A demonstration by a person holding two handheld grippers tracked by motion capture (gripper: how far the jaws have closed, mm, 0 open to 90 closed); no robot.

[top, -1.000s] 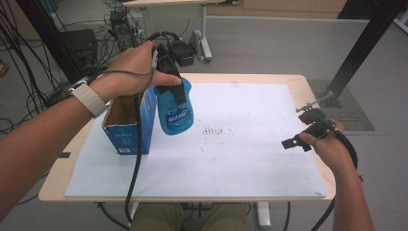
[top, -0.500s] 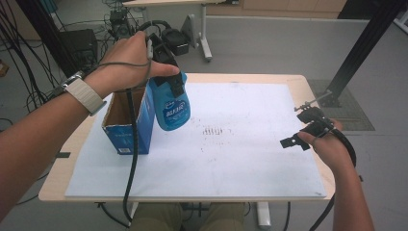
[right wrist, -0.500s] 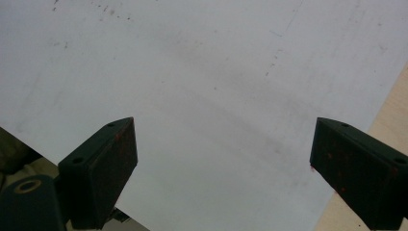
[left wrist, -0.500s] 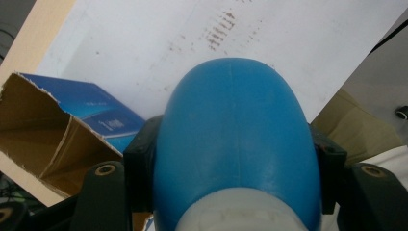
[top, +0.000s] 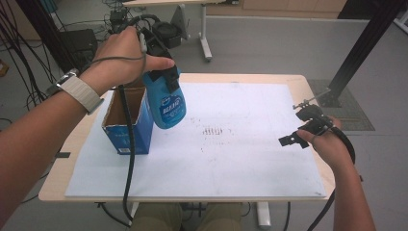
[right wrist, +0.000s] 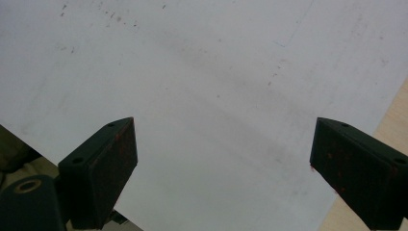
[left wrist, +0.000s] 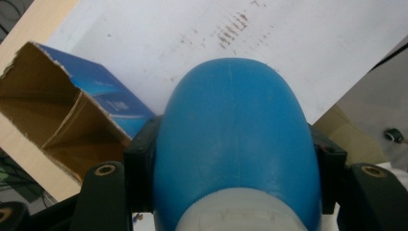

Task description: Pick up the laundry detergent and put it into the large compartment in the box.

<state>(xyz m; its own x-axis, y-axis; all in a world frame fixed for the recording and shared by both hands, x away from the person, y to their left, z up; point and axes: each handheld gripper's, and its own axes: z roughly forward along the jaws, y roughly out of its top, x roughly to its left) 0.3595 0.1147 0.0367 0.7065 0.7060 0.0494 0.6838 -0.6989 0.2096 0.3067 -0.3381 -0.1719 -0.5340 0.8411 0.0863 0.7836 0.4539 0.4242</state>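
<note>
Box open beside lifted bottle; left tongs clamp bottle, right tongs agape over sheet.

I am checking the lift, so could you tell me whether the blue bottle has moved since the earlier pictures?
Yes. The blue bottle, clamped in the left gripper, has risen and tilted, judged against the open cardboard box, which has stayed in place.

The label print on the blue bottle is too small to read from above, and its cap end is covered by the hand and the left tool. In the left gripper view the bottle's base runs off the bottom edge. The open cardboard box hides its own floor, and the rusty marks on the table's white sheet are too faint to make out
</note>
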